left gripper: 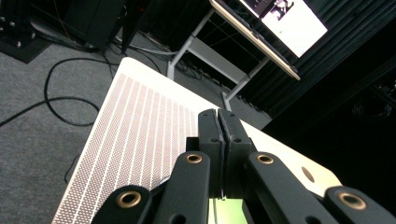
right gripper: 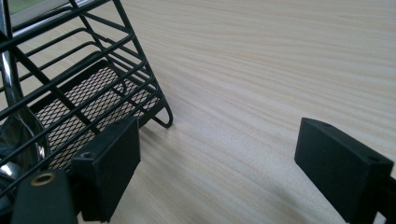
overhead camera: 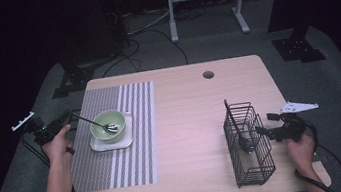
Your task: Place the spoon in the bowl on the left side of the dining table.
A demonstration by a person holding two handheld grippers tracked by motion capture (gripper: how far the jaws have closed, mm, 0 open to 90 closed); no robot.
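Spoon (overhead camera: 95, 123) is the thing being worked on, and its round end rests in the green bowl (overhead camera: 107, 125). That bowl sits on a small white square plate (overhead camera: 112, 143), on the striped placemat (overhead camera: 113, 134) at the left side of the wooden table (overhead camera: 186, 114). Its long thin handle slants up and away to the left, out over the rim, toward the left gripper (overhead camera: 68, 118). It looks like the left gripper has the tip of the handle, so the spoon can go in or out without a hand touching the food part. In the left gripper view the two jaws are pressed tight together (left gripper: 218, 135); the handle is too thin to make out between them.

Over on the right stands a black wire caddy (overhead camera: 248, 143) with another spoon (overhead camera: 244, 142) in it, bowl end down. Its handle stands up, which keeps it tidy and easy to grab. The right gripper (overhead camera: 264, 132) waits just beside the caddy's wall with its jaws wide apart and nothing between them.
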